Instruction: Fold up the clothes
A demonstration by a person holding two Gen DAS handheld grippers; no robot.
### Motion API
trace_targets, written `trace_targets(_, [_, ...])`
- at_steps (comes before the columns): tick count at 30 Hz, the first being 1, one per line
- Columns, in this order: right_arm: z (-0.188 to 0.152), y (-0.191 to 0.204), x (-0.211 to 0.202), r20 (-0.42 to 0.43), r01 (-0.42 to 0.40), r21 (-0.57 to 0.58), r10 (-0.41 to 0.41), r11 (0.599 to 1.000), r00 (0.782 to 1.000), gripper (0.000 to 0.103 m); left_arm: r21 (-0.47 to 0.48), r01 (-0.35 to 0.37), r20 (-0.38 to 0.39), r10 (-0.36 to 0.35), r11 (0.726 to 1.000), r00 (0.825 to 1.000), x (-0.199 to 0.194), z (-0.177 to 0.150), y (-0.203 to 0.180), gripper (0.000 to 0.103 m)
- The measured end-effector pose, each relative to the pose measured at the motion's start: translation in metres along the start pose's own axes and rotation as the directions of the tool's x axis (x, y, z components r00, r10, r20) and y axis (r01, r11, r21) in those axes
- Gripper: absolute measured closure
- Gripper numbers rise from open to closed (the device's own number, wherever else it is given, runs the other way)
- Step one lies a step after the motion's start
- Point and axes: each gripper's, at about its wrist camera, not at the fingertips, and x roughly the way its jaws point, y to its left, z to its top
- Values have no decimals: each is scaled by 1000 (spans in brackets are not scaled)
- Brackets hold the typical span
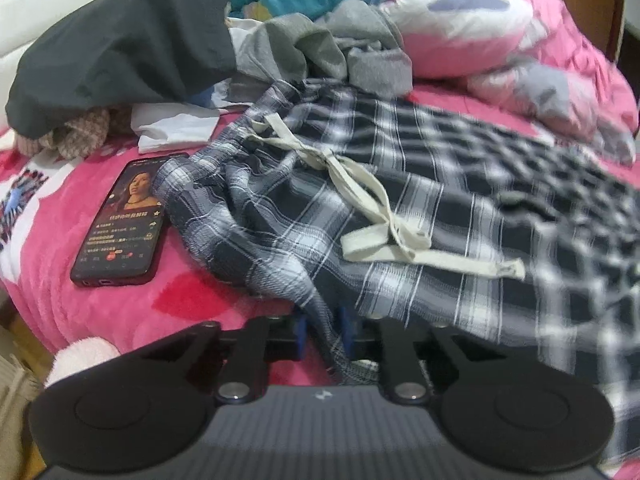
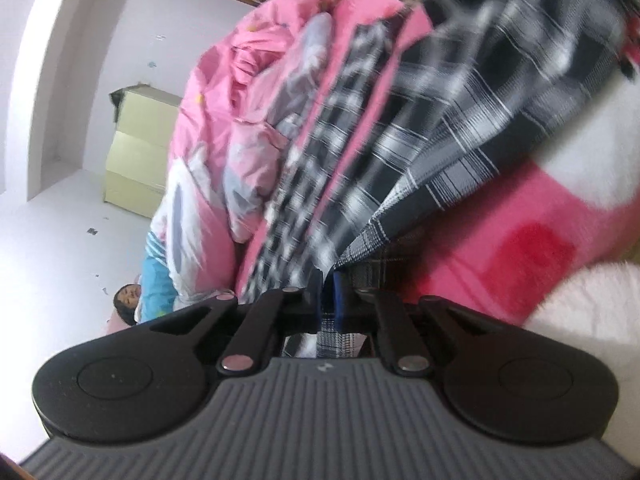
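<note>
**Both grippers pinch the plaid trousers on the pink bed**

On the pink blanket, a pair of dark plaid trousers lies spread out, waistband bunched towards the near edge and its cream drawstring tied in a loose bow on top. The left gripper has its blue-padded fingers closed on a fold of the waistband cloth, which runs down between them. Just beside the trousers, to their left, a phone lies face up with its screen lit. Behind it sits a heap of other clothes: a black garment on top, a grey one next to it, a bit of white cloth underneath. A pink quilt is piled further back on the right.

From the right wrist view, the right gripper is also pressed shut on the plaid trousers, a narrow edge of the fabric caught between its fingers and the rest stretching away, blurred. The pink quilt bulks to the left of it, and a pale yellow cabinet stands against the white wall beyond.
</note>
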Motion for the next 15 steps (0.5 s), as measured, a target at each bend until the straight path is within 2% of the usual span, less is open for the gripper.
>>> trace_targets(4, [8,15,2,27,-5,-38,6,999,1000,100,-98,76,56,-70,992,996,-5,1,16,97])
trace_targets(7, [15,26,7,51,-5,-56,8,998,999,101,-135,127,108,-113,983,988,-9,6,23,98])
trace_targets(11, [28,43,14,91,-22,-89,31,996,995,102,-153,183,186,-153,971,970,-13,17,26,98])
trace_targets(15, [40,57,24,105,-12,-124,25,992,994,102,-158,208,226,-170,965,959,-10,27,22,98])
